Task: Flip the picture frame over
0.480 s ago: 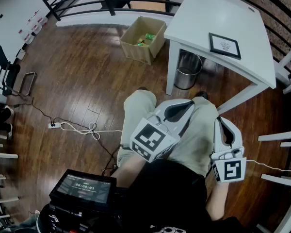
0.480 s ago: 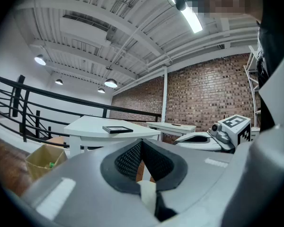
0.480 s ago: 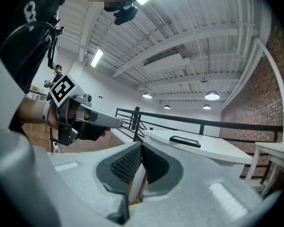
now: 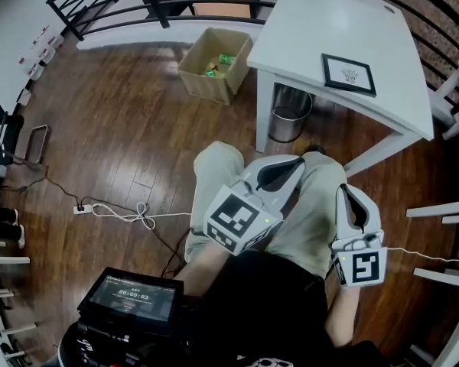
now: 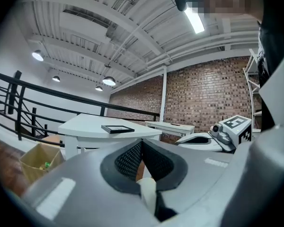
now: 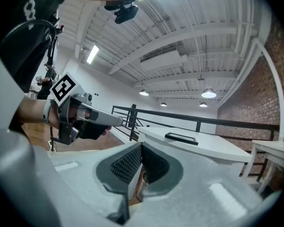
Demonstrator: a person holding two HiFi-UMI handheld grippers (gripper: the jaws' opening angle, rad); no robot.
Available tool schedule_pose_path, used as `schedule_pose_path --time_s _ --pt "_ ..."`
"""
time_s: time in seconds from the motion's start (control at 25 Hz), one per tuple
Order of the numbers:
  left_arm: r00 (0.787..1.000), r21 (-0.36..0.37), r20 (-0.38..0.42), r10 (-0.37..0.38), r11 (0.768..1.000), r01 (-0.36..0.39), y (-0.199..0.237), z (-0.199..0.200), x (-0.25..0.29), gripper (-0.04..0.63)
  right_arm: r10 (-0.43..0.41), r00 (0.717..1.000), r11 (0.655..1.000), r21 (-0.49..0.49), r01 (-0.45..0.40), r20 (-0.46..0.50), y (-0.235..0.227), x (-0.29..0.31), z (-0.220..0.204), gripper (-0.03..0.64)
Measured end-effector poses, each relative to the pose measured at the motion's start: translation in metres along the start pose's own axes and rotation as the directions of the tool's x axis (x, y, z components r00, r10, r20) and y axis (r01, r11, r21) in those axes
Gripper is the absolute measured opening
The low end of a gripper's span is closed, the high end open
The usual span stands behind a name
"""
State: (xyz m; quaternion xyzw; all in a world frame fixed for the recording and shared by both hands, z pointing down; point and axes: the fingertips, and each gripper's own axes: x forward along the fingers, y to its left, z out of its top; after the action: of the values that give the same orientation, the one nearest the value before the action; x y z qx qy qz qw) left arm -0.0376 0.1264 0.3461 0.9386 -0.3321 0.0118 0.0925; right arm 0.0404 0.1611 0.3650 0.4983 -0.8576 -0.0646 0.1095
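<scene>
- Picture frame (image 4: 349,74) flat on the white table (image 4: 321,21), picture side up, near the edge closest to the person; black border, pale mount, small dark drawing in the middle.
- Untouched and not yet flipped, well apart from both grippers.
- Left gripper (image 4: 291,167) shut tight, pads pressed together with nothing between them; carried about level over the lap, aimed toward the table.
- Right gripper (image 4: 346,189) likewise closed and empty, tipped slightly down beside the right thigh, near the left one.
- Both kept low and closed, probably as a resting carry ahead of any approach; no cause to open so far from the frame.
- From both gripper views, a thin dark slab on the tabletop, ahead of the jaws and higher up, so a lift and a forward reach likely needed first.
- Under the table a metal bin (image 4: 289,115); beside it an open cardboard box (image 4: 214,63); on the wood floor a white cable (image 4: 126,211). All off the line to the frame.
- Hard to grab as it lies, judging by how low and flat it sits: likely best pinched at an edge, perhaps after sliding it past the table's rim.
</scene>
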Motion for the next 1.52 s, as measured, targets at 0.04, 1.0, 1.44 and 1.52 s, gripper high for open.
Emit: schedule_pose_path --time_s 0.04,1.0,1.44,1.52 --pt "1.000 0.000 0.000 -0.006 1.000 0.006 0.000 0.000 0.003 0.017 -0.005 1.000 1.000 0.000 0.005 -0.002 -0.002 0.000 -0.001 -0.008" --pt "0.995 -0.017 -0.029 -0.092 0.996 0.091 0.027 0.004 0.101 0.017 -0.074 0.996 0.997 0.011 0.075 -0.055 -0.084 0.043 -0.021 -0.008" --pt "0.997 -0.003 -0.042 -0.062 0.998 0.062 0.060 0.012 0.131 0.017 -0.048 0.998 0.999 0.018 0.049 -0.044 -0.113 0.083 -0.022 -0.008" --pt "0.998 -0.001 -0.044 -0.050 0.999 0.050 0.068 0.012 0.136 0.017 -0.055 0.997 0.998 0.024 0.057 -0.050 -0.120 0.087 -0.025 -0.008"
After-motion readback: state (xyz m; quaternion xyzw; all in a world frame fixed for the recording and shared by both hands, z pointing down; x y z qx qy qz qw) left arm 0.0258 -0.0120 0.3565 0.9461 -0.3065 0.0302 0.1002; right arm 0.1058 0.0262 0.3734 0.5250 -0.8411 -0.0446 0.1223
